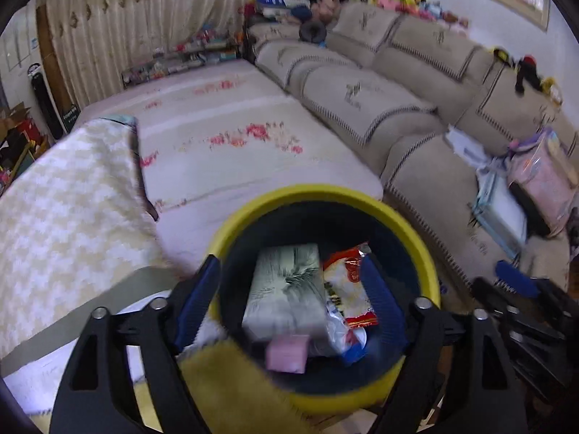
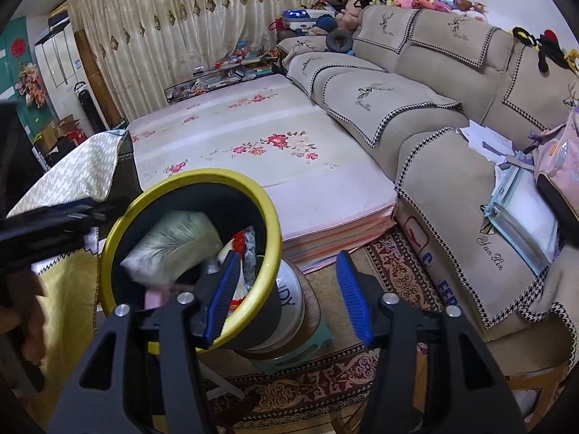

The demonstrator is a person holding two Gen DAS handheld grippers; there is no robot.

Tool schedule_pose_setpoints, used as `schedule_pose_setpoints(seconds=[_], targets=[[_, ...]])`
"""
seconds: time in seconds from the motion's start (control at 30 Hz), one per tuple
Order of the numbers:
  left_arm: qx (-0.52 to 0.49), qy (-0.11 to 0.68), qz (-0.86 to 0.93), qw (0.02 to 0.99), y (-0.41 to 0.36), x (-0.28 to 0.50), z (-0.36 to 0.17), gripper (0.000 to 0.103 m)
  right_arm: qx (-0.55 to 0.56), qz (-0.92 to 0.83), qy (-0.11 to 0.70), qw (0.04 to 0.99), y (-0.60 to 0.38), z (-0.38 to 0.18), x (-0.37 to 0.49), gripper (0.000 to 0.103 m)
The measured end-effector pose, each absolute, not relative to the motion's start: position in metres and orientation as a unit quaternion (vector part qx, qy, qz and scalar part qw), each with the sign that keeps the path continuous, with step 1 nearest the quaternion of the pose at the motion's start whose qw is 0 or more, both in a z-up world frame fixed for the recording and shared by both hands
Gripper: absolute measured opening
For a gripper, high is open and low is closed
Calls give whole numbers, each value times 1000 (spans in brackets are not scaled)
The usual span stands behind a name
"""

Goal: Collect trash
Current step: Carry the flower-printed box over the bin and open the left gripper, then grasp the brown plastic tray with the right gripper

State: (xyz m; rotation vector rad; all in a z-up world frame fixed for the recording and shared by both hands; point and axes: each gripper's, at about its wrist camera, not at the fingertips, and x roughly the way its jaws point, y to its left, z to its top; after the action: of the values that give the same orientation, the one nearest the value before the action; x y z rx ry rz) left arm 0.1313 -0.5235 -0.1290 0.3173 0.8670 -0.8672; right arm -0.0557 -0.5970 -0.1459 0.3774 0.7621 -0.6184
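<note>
Trash is going into the bin [image 1: 327, 195] right now, the yellow-rimmed, dark-lined one sitting just near of the floral mattress [image 1: 231, 133]. Your left claw [image 1: 289, 300] hangs straight over its mouth, jaws spread wide, nothing pinched between the blue pads [image 1: 197, 300]. Below them lie a pale tissue pack [image 1: 286, 285], a red-and-white snack wrapper [image 1: 349, 282] and a small pink piece [image 1: 287, 352], blurred, all within the rim. My read is that this is a drop just being finished, so keep that claw centred over the opening and lift it straight up, away from the liner, so the pads drag nothing out. Your right claw [image 2: 286, 293] sits off to the bin's right and lower, looking past the rim [image 2: 188, 177] toward the patterned rug [image 2: 325, 379] and the beige sofa [image 2: 434, 115]; its jaws stand partly apart and empty, the left pad overlapping the rim in view, though I cannot tell whether it touches. The bin appears to rest on a round white container [image 2: 286, 311], so it may tip, I judge: don't nudge it. In the right wrist view your left claw comes in level from the far left edge, a hand [image 2: 21, 318] visible below it. Loose papers [image 2: 485, 141] on the sofa look like a likely next pick.
</note>
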Motion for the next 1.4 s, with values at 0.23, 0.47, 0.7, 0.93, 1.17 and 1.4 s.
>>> schedule_pose_setpoints(seconds=[0.23,0.47,0.7,0.93,1.17,1.4], targets=[[92,330,-377,861,-387,106,-58,95,163,-262,371,876,-568,-143,-32,53],[48,312,-263,912,-223,94,-28,96,113,-168,392,898,-494,-141,13,53],[20,295,-113,949,-70,84,-18,96,41,1,406,913,-351,-136,69,53],[-10,296,-54,953,21,78,-32,96,11,124,385,914,-226,-123,92,53],[-21,301,-55,952,36,78,-46,96,-6,163,386,908,-152,-124,100,53],[-28,305,-66,950,37,83,-51,96,-39,154,415,896,-120,-141,118,53]])
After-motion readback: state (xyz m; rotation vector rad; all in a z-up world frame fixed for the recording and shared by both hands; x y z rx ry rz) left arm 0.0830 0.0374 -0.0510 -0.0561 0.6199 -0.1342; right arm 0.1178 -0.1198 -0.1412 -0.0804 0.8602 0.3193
